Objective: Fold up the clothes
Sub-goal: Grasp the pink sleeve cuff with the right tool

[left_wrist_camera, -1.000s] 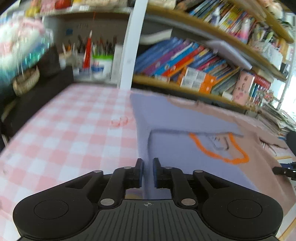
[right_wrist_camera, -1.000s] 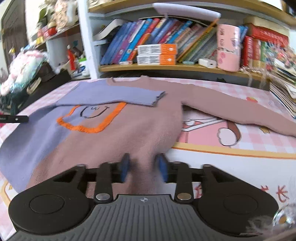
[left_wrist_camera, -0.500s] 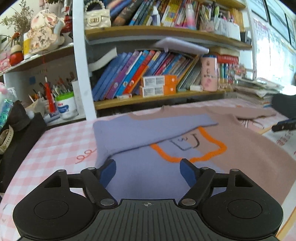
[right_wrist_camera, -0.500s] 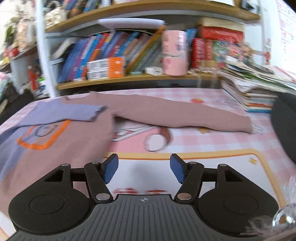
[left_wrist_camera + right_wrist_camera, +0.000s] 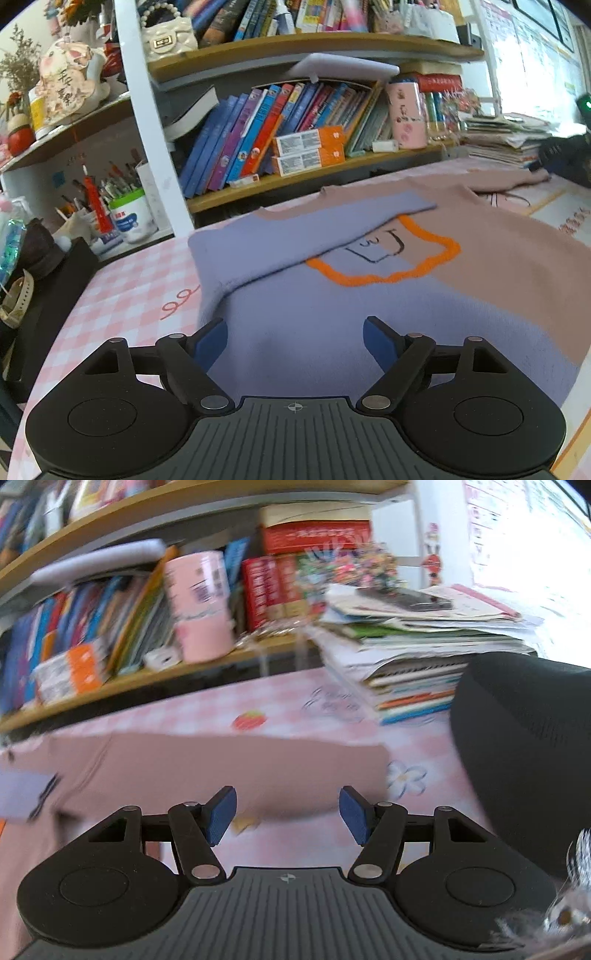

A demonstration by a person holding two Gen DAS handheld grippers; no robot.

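Observation:
A sweater (image 5: 369, 306), lavender on one side and dusty pink on the other, lies flat on the pink checked table (image 5: 140, 295). It has an orange outline drawing on the chest. Its lavender sleeve (image 5: 295, 229) is folded across the chest. My left gripper (image 5: 295, 339) hovers over the lavender lower body, jaws opening, with nothing pinched between the blue pads. In the right wrist view the pink sleeve (image 5: 221, 764) stretches out to the right and ends at its cuff. My right gripper (image 5: 286, 819) stands open just in front of that sleeve, holding nothing.
A bookshelf (image 5: 295, 177) with books and a pink tin (image 5: 199, 616) runs along the table's back. A stack of magazines (image 5: 424, 653) sits at the right, a black rounded object (image 5: 524, 757) beside it. A pen cup (image 5: 129, 214) and dark bag (image 5: 48, 280) stand at the left.
My left gripper let go of the sweater's lavender edge, opened wide and rolled level. My right gripper opened off the pink body and swept right along the sleeve toward its cuff.

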